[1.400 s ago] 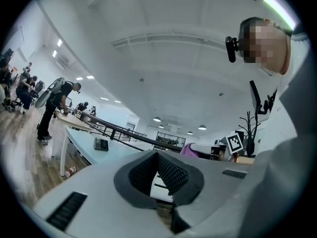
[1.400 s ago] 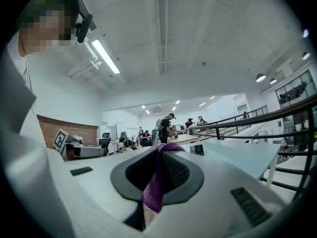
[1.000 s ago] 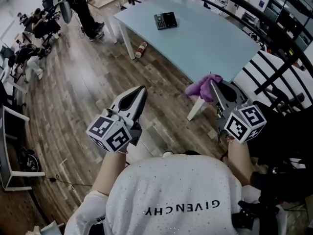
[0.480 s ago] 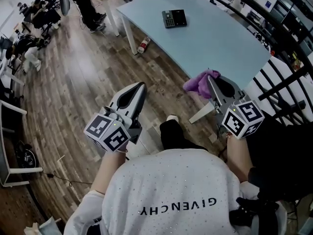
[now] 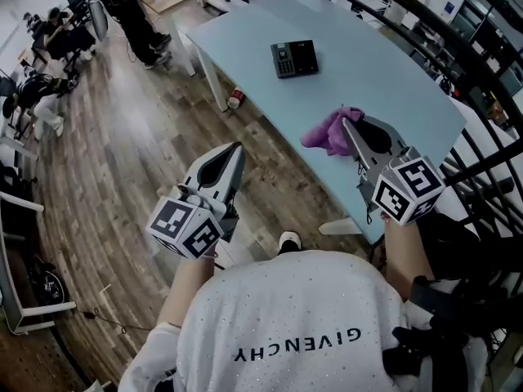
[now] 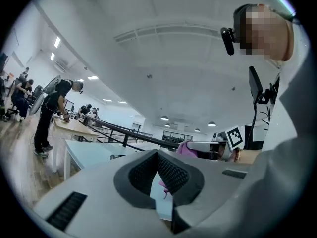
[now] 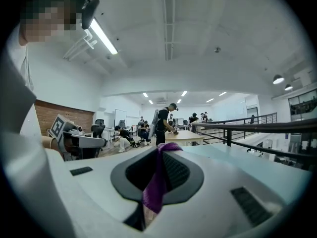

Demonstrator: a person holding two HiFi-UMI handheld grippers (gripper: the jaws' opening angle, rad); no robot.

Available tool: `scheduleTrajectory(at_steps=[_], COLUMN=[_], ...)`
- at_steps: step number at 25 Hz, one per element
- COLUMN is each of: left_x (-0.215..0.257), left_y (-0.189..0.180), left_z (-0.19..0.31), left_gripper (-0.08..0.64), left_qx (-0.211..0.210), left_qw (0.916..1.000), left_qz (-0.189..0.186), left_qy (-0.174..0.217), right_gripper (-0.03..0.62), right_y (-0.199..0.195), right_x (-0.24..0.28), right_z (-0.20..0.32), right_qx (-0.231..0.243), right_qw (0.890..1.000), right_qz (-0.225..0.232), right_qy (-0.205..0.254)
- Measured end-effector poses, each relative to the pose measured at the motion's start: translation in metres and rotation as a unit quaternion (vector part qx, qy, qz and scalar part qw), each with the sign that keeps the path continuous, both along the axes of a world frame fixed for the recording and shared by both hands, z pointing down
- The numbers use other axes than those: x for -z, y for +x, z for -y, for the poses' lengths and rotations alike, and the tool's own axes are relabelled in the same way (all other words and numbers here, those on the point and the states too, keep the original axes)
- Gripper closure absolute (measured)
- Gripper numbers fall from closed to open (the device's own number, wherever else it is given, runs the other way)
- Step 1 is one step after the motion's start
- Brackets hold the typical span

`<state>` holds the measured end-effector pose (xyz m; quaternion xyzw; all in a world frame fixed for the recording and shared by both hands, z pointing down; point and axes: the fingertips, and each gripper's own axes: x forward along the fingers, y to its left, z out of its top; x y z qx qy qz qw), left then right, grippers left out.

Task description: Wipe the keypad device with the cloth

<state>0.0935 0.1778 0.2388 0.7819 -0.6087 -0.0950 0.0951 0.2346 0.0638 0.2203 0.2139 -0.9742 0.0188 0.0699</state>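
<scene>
Holding a crumpled purple cloth (image 5: 328,133) pinched tight in its jaws, the right gripper (image 5: 346,126) hangs over the pale blue counter (image 5: 376,88), centre-right of frame. The black keypad device (image 5: 294,58) sits in the upper middle, well apart from it. Lower left, the left gripper (image 5: 237,148) is closed on nothing, over the wood floor (image 5: 122,162).

In right gripper (image 5: 348,126) jaws: cloth (image 5: 327,137), over table (image 5: 384,80) near edge. Ahead-left of it, on table: keypad (image 5: 294,58). Leftward, over floor (image 5: 122,153): left gripper (image 5: 236,149).
</scene>
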Motion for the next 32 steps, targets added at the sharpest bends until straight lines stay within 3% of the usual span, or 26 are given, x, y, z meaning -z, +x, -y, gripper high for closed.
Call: scheduleTrajectory(at_steps=[10, 16, 20, 22, 26, 29, 32], left_x=[-0.017, -0.028, -0.04, -0.048, -0.049, -0.041, -0.049], left_y=[-0.022, -0.056, -0.08, -0.098, -0.127, -0.139, -0.158], left_z=[0.09, 0.124, 0.172, 0.208, 0.279, 0.298, 0.32], left_gripper=[0.56, 0.56, 0.56, 0.56, 0.56, 0.56, 0.56], left_qx=[-0.027, -0.017, -0.062, -0.086, -0.142, -0.186, -0.202], left_qw=[0.9994, 0.9992, 0.9976, 0.9952, 0.9886, 0.9815, 0.9781], left_qz=[-0.018, 0.037, -0.03, -0.045, -0.041, -0.038, -0.024], left_qy=[-0.011, -0.004, -0.004, -0.015, -0.025, -0.025, -0.046], right_gripper=[0.568, 0.568, 0.568, 0.568, 0.568, 0.568, 0.568], right_y=[-0.042, -0.077, -0.102, -0.123, -0.16, -0.173, -0.186], right_x=[-0.021, -0.045, -0.052, -0.054, -0.069, -0.074, -0.083], right_z=[0.094, 0.127, 0.154, 0.176, 0.232, 0.252, 0.27], right_qx=[0.002, 0.004, 0.017, 0.025, -0.003, -0.054, -0.087], right_qw=[1.0, 0.999, 0.998, 0.998, 0.999, 0.996, 0.992], right_qz=[-0.01, -0.007, 0.01, 0.013, -0.019, -0.027, -0.038], right_qy=[-0.025, -0.045, -0.056, -0.055, -0.043, -0.064, -0.078])
